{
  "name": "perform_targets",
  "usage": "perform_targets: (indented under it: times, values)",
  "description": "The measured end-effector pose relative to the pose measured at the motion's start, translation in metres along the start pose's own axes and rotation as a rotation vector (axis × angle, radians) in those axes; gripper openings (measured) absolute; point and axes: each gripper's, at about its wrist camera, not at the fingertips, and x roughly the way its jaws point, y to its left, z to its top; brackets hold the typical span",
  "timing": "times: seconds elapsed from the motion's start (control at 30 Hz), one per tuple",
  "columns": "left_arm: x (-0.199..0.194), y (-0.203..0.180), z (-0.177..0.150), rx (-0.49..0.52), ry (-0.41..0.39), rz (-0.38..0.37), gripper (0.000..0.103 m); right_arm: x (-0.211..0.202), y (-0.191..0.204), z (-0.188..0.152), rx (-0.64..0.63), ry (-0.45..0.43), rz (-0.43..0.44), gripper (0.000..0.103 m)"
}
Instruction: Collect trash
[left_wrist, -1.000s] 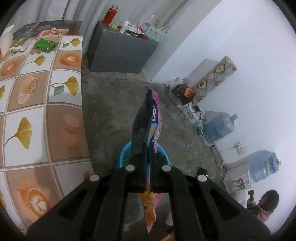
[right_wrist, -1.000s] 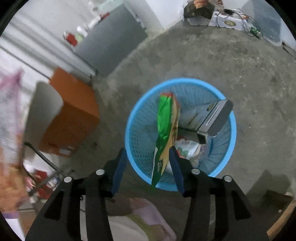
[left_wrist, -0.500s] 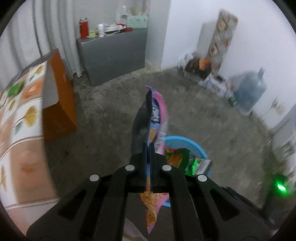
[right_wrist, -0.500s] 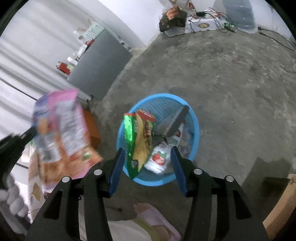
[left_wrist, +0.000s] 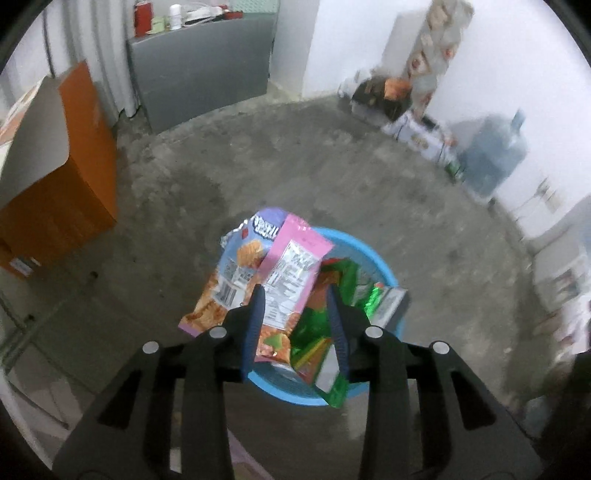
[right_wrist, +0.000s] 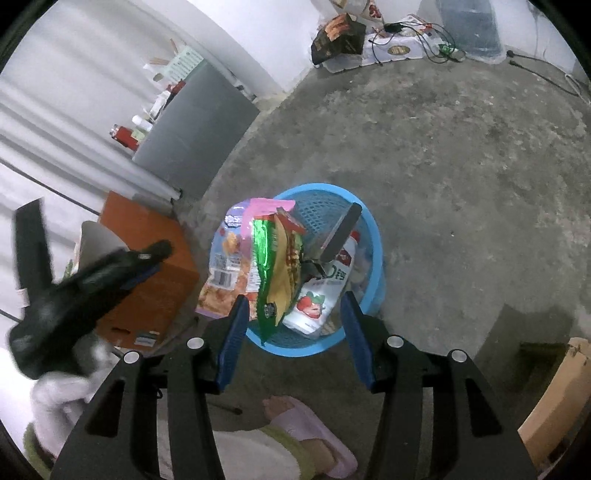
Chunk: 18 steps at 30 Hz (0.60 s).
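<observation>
Two wrist-cam views, both looking down at a round blue plastic basket (left_wrist: 388, 280) on a rough grey concrete floor (left_wrist: 332, 177).

Left wrist view: the left gripper (left_wrist: 295, 325) hangs over the basket's near-left rim. Its jaws have just been opening and now stand apart. A pink-and-purple snack bag (left_wrist: 258, 273) w/ orange chip pics and a nutrition label lies loose btwn and ahead of the blue pads, flat side up, draped over the basket's left rim, partly inside and partly hanging outside; pads don't press on it, so it's released. To its right inside the basket: a shiny green snack wrapper (left_wrist: 317, 343) and the grey end of a carton (left_wrist: 393, 302). Left of the basket stands an orange cardboard box (left_wrist: 62, 192) w/ an open flap. Further back a grey cabinet (left_wrist: 199, 74) w/ bottles on top, blurred; a water jug (left_wrist: 495, 155) at the right wall.

Right wrist view: the right gripper (right_wrist: 293, 332) sits over the basket's near rim, jaws parted, nothing clamped. The green-yellow wrapper (right_wrist: 273, 273) stands on edge in the basket ahead of the pads, not touched by either as far as can be seen. Beside it, a white strawberry milk pouch (right_wrist: 317, 302) and the grey carton (right_wrist: 341, 230) leaning on the far wall. The pink bag (right_wrist: 229, 258) hangs over the left rim. The other gripper shows at left, blurred, over the orange box (right_wrist: 155, 280). A person's foot in a pink slipper (right_wrist: 314, 439) at bottom.
</observation>
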Motion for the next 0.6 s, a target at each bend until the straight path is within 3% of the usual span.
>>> perform_targets:
  times: [0.17,0.33,0.47,0.6]
  values:
    - [-0.081,0.019,-0.002,-0.023,-0.089,-0.111,0.04,-0.021,0.026,-0.001,-0.071,-0.037,0.045,0.05]
    - [-0.179,0.031,-0.023,0.032,-0.232,-0.143,0.064,-0.064,0.08,-0.005,-0.248,-0.128,0.116,0.051]
    - [-0.257,0.059,-0.051,0.005,-0.362,-0.121,0.085,-0.116,0.135,-0.026,-0.44,-0.272,0.215,0.074]
    - [-0.325,0.086,-0.085,-0.057,-0.476,0.005,0.094,-0.162,0.177,-0.054,-0.569,-0.4,0.297,0.097]
